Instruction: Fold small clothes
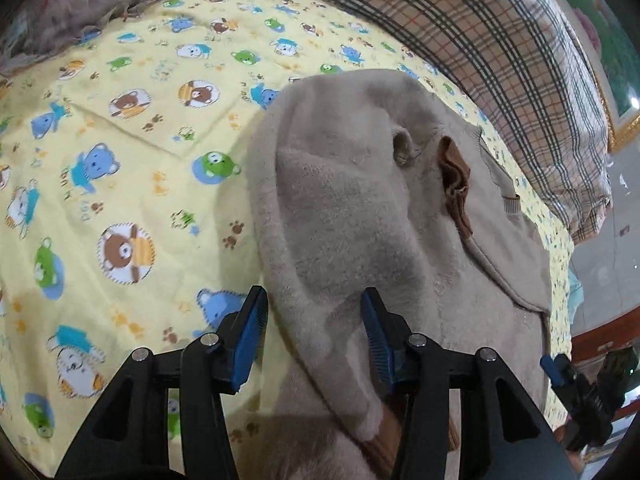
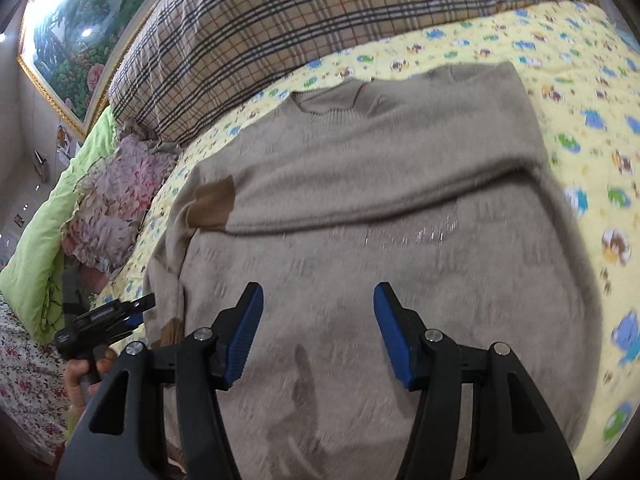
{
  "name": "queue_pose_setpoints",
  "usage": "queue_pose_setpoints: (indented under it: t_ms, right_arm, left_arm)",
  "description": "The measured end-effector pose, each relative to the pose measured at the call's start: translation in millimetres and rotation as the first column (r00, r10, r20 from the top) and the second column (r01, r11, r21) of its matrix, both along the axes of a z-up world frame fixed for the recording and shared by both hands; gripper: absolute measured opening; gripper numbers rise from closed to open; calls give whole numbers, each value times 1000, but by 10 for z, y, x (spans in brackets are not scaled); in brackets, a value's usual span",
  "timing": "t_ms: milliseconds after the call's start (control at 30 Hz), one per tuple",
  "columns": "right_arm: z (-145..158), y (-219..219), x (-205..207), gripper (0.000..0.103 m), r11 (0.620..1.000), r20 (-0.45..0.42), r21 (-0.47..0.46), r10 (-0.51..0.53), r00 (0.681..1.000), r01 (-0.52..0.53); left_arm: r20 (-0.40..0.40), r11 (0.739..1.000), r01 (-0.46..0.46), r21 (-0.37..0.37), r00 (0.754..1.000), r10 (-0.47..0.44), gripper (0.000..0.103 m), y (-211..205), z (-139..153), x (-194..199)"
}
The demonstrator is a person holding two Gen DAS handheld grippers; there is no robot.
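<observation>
A small beige knit sweater (image 2: 380, 208) with brown cuffs lies on a yellow bear-print sheet (image 2: 580, 92). One sleeve is folded across its chest, its brown cuff (image 2: 210, 208) at the left side. In the left wrist view the sweater (image 1: 360, 220) lies bunched, a brown cuff (image 1: 454, 172) showing. My left gripper (image 1: 314, 312) is open, its jaws on either side of a raised fold at the sweater's left edge. It also shows in the right wrist view (image 2: 142, 306). My right gripper (image 2: 318, 312) is open above the sweater's lower body and holds nothing. It shows in the left wrist view (image 1: 554, 368).
A plaid blanket (image 2: 300, 20) lies along the far side of the bed. A floral pillow (image 2: 116, 200) and a green quilt (image 2: 48, 216) sit to the left. A framed painting (image 2: 68, 32) hangs on the wall. The floor (image 1: 604, 256) shows past the bed edge.
</observation>
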State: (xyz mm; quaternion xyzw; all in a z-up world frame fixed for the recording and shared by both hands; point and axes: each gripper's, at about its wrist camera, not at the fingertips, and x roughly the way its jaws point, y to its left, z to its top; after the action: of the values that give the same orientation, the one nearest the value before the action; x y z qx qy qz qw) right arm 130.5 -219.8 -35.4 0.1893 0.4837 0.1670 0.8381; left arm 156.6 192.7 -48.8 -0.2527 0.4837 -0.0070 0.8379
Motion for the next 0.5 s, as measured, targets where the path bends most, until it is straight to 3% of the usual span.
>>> queue_pose_setpoints:
  t_ms: [67,167,300,500]
  right_arm:
    - [-23,-7,-23,59,1000,-10,4,-7,1000,7]
    - [-39,-69,-42,59,999,-13,-8,-44,999,44]
    - [-63,-156,-7,59,997,-20,18,-73,997,73]
    - [-44,-243,3,59,994,-11,47,-95,995,95]
  left_arm:
    - [30,999,15,49,999,-17,20,-74,57,15]
    - [82,995,22,99,996,-30,8,-146,200,45]
    - [172,994,44,97,983,-60,2,-242,512,16]
    - [325,987,129,99,933,-154,2,-724,1239,178]
